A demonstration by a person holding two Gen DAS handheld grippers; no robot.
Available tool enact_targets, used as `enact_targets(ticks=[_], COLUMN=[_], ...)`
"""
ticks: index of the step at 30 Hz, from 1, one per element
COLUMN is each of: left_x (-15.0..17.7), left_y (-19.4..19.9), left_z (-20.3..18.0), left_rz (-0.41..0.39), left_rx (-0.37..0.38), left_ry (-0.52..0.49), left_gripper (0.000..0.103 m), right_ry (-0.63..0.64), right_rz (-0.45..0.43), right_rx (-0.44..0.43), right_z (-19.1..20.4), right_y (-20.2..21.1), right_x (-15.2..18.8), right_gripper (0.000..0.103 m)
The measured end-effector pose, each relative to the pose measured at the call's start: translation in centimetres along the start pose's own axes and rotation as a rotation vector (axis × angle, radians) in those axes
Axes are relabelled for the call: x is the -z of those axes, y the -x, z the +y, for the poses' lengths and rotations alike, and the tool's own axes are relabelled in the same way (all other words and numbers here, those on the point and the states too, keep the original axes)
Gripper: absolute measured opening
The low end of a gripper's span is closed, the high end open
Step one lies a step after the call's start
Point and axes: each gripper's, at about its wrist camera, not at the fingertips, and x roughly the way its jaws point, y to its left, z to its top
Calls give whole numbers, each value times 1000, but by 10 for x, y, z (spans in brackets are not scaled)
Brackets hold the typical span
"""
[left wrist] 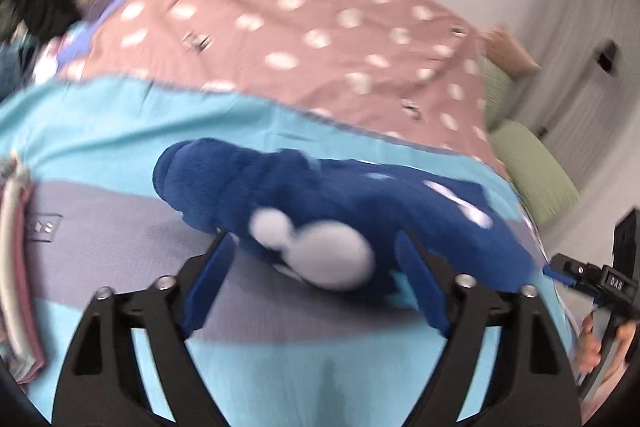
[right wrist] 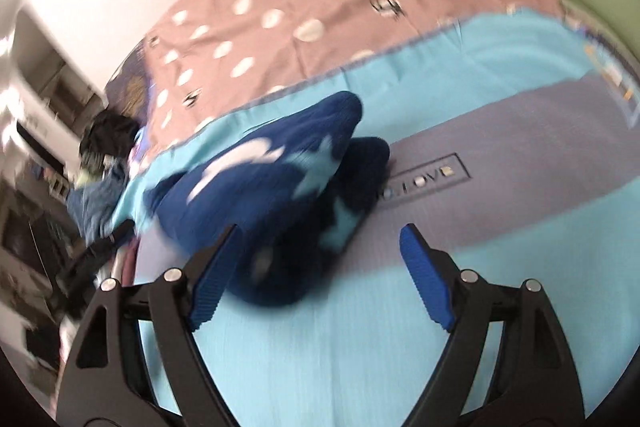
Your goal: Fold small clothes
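Lying bunched on the blue and grey blanket (left wrist: 100, 147), near its far edge where the pink spotted sheet (left wrist: 280, 27) begins, is a small navy fleece garment (left wrist: 320, 195) with white and pale blue shapes on it. It looks light, thick and floppy, so I'd judge it will sag from wherever it is lifted and won't hold a crease without being pressed flat. Both views are blurred. The left gripper (left wrist: 316, 263) stands with its jaws wide apart, the garment's near edge lying between them but unpinched. The right gripper (right wrist: 320, 259) is likewise spread wide, its left pad just beside the heap and gripping nothing. Best hold, I think: two opposite edges or corners rather than the puffy middle, where layers would slip.
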Motion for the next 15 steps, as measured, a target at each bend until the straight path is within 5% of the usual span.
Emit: enact_targets(ticks=[5,9,12,15], left_x=[39,79,105,128], left_y=[81,141,170,197], left_z=[-51,-89,-110,-126], left_rz=[-88,-151,-120,-124], left_rx=[76,32,-24,-108], left_ry=[-104,-168,-168,-176], left_gripper=[102,102,102,102], right_ry=[199,318,397,385], right_rz=[-99,-215,-286,-326], right_rx=[44,97,204,209], right_z=[33,56,73,79], right_y=[87,141,164,187], right_x=[64,115,153,182], right_gripper=[89,96,98,101])
